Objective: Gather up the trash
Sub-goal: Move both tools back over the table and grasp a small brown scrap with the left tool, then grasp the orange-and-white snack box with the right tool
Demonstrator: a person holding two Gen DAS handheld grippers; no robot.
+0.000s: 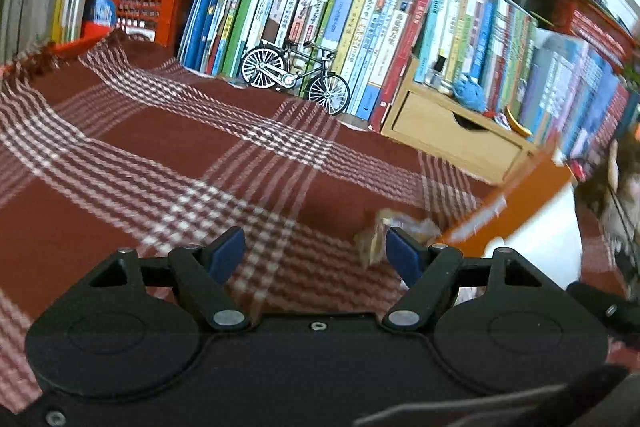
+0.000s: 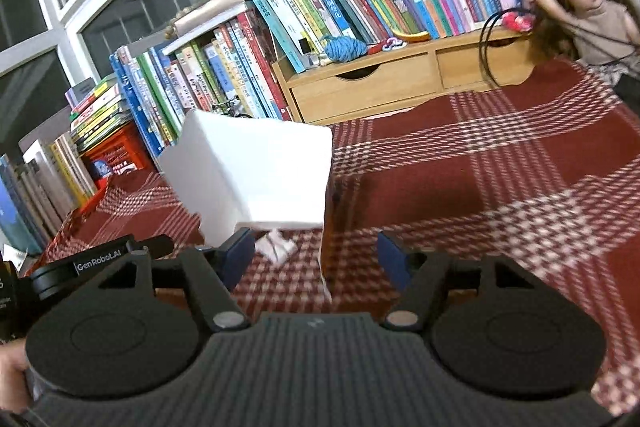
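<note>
Both the left gripper and the right gripper hold their fingers wide and empty (approach posture), with crumpled trash on the tabletop at 2 o'clock of the left fingers, beside the white bin.

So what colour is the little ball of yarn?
Blue yarn ball; it shows best in the right wrist view.

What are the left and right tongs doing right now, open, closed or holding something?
Left tongs: open, holding nothing; a crumpled wrapper lies by the right-hand pad.
Right tongs: open, holding nothing; the white box sits just ahead.
</note>
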